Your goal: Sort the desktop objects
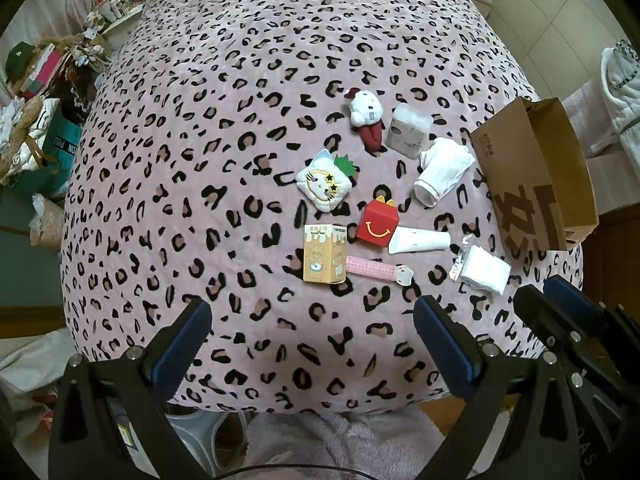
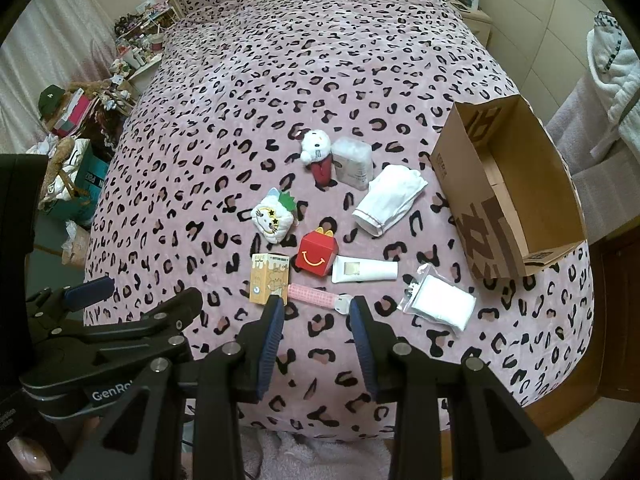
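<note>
- The pink strap (image 2: 316, 294) lies flat on the bed near its front edge, touching the yellow carton (image 2: 270, 283), just ahead of my right gripper (image 2: 316, 316).
- My right fingers (image 2: 270, 334) stand partly apart and hold nothing; I judge that gap enough to straddle the strap.
- I'd pinch its middle, pressing little into the soft blanket, clear of the carton.
- My left gripper (image 1: 312, 332) is spread wide, empty, beside it.
- The open paper bag (image 2: 472, 184) at the bed's right edge looks the likely bin.
</note>
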`<state>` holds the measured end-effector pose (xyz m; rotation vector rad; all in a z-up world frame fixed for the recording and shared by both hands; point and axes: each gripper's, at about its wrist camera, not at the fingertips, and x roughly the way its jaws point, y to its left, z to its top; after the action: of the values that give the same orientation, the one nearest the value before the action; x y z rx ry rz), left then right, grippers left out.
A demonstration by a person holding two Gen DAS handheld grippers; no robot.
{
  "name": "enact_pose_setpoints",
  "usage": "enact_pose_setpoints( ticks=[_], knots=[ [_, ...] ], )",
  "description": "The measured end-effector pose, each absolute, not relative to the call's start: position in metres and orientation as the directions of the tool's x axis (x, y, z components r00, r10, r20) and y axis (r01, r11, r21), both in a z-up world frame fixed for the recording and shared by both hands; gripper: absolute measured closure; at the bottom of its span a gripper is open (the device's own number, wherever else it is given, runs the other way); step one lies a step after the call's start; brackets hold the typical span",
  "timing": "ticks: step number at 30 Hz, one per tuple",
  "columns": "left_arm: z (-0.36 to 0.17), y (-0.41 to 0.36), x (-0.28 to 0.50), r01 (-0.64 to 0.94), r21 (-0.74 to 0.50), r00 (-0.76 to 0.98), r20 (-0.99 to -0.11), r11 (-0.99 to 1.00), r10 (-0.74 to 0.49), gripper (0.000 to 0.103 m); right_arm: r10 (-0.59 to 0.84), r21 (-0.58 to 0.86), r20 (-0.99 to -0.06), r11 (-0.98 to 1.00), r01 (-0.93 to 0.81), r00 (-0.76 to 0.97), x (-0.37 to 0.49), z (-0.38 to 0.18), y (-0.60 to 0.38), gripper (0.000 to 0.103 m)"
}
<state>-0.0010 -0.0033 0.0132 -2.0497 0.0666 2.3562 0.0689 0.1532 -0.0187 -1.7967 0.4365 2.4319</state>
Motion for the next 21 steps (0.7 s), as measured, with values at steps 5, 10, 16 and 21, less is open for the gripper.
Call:
enact_pose_setpoints(
  ticks=[5, 10, 16, 21],
  knots=[
    [0.0134, -0.0035, -0.0009, -0.046, 0.02, -0.139, -0.99, -0.999, -0.014, 0.002, -0.099, 0.177, -0.947, -0.955, -0.238, -0.306, 0.0691, -0.0181, 0.1537, 0.068],
    [0.0132, -0.0035, -0.001, -0.049, 0.02, -0.139, -0.99, -0.999, -0.013, 0.002, -0.098, 0.175, -0.947, -0.956, -0.236, -0.305, 0.0694, -0.0175, 0.1544, 0.068],
    [0.0157, -0.0017, -0.0015, -0.05, 0.025, -0.143, -0.99, -0.998, -0.017, 0.002, -0.098, 0.175, -0.946, -0.956, -0.235, -0.308, 0.0724, -0.02, 0.1562, 0.068],
    [0.0187, -0.0008, -0.0013, -0.052, 0.022, -0.139, -0.99, -0.998, -0.015, 0.002, -0.097, 0.175, -0.946, -0.956, -0.234, -0.308, 0.07, -0.0162, 0.1559, 0.068]
  ],
)
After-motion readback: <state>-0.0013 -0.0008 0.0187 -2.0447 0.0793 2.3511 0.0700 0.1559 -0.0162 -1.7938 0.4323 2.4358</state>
